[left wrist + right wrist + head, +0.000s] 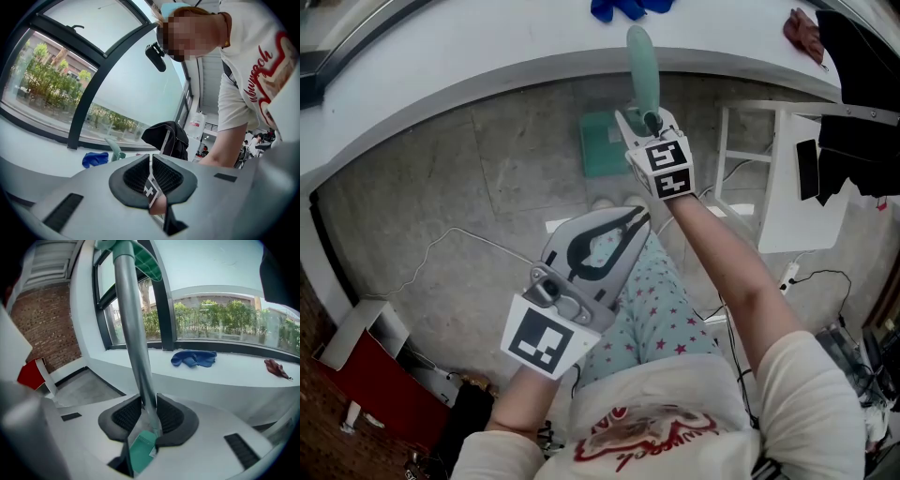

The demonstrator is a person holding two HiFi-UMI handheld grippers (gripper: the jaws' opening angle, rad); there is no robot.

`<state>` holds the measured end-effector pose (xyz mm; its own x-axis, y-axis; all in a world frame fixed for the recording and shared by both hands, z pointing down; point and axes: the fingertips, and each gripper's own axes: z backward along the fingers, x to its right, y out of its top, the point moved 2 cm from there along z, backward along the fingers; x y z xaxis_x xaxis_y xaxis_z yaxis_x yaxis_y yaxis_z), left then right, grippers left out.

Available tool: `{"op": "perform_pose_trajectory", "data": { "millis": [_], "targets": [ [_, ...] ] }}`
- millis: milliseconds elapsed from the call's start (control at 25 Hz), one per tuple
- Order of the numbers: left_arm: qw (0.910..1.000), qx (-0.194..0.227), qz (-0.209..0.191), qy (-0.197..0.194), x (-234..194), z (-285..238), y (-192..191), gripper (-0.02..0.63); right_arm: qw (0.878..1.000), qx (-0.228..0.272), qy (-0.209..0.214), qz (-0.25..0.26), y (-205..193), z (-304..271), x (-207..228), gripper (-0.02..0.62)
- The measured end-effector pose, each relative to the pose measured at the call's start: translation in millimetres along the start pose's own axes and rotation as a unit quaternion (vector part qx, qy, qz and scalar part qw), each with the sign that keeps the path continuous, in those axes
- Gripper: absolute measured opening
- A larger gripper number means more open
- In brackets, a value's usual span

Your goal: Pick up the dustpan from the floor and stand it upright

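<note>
My right gripper [649, 122] is shut on the grey-green handle [642, 66] of the dustpan, which stands upright in front of the white window ledge. The dustpan's green pan [600, 145] hangs low by the concrete floor. In the right gripper view the handle [133, 333] rises steeply from between the pads, and the pan [140, 453] shows below my right gripper [149, 411]. My left gripper [633, 220] hovers nearer my body, above my legs, apart from the dustpan. In the left gripper view my left gripper [151, 161] has its jaws closed together with nothing held.
A blue cloth [619, 7] and a dark red cloth [803, 33] lie on the curved white ledge [487, 66]. A white stool [778, 178] and a black bag [862, 84] stand at the right. A red box [366, 375] and a thin cable [441, 248] lie on the floor at the left.
</note>
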<state>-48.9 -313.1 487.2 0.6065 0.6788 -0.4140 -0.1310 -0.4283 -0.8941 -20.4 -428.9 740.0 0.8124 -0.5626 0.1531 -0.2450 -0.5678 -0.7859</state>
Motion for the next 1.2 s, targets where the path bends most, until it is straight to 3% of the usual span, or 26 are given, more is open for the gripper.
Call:
{"op": "perform_pose_trajectory", "data": {
  "millis": [320,640,840,1200],
  "targets": [
    [0.9999,-0.005,-0.009,-0.006,0.6,-0.4,3.5,0.035,1.0,0.006,-0.005,-0.004,5.9,8.3,5.5,0.152],
    [0.9995,-0.014,-0.026,-0.012,1.0,1.3,13.7,0.035,0.999,0.03,-0.014,-0.033,28.2,54.1,-0.6,0.152],
    [0.9996,0.001,-0.028,0.005,-3.5,2.0,27.2,0.035,0.997,0.056,-0.021,-0.038,54.7,109.5,-16.4,0.063],
    [0.9986,0.015,-0.05,-0.007,20.0,8.4,64.4,0.035,0.985,0.166,0.017,-0.045,148.6,228.7,-68.7,0.027]
  ]
}}
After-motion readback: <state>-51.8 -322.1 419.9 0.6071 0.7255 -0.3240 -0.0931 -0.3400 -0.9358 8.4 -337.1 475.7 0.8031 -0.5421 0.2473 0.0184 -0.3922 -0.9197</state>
